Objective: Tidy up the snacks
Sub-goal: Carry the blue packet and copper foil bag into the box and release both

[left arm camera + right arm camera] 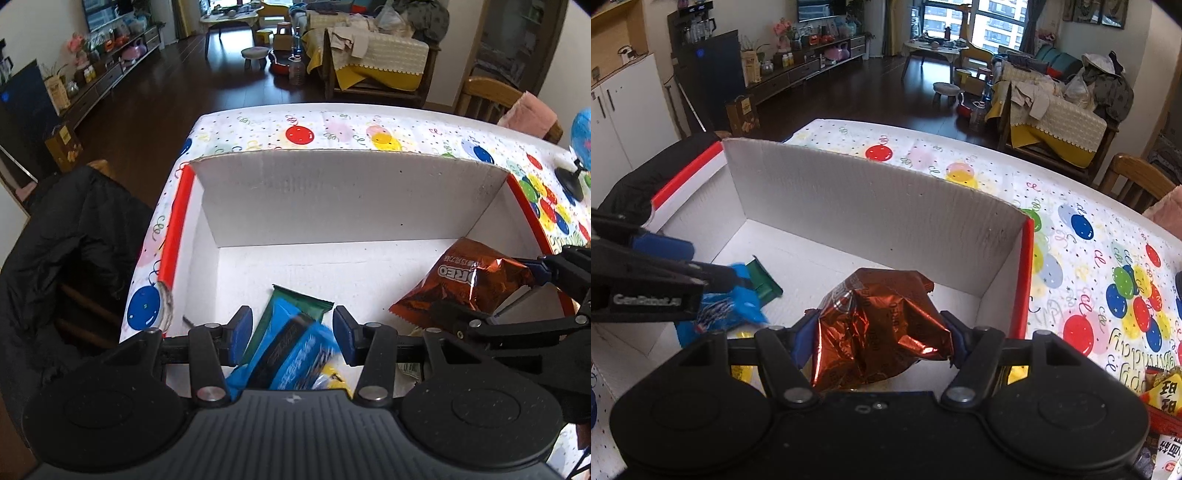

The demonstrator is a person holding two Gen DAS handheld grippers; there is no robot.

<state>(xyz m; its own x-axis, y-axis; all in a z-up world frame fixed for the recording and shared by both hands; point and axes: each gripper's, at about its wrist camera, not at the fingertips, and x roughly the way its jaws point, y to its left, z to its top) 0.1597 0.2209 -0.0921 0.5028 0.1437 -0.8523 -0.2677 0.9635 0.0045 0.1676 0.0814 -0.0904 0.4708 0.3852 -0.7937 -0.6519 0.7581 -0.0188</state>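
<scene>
A white cardboard box (332,199) with red edges sits on the balloon-print tablecloth (332,125). My left gripper (292,332) reaches into the box's near left part, shut on blue snack packs (295,354) with a green end. They angle down toward the box floor. My right gripper (879,338) is in the box's right part, its pads pressing the sides of a crumpled orange Oreo bag (879,325). The Oreo bag (465,280) also shows in the left wrist view. A yellow packet (332,380) lies under the blue packs, mostly hidden.
More snack packets (1163,391) lie on the cloth outside the box's right wall. A small globe (580,147) stands at the table's right. A chair draped with a black jacket (66,236) is at the left, a wooden chair (1134,181) at the far right.
</scene>
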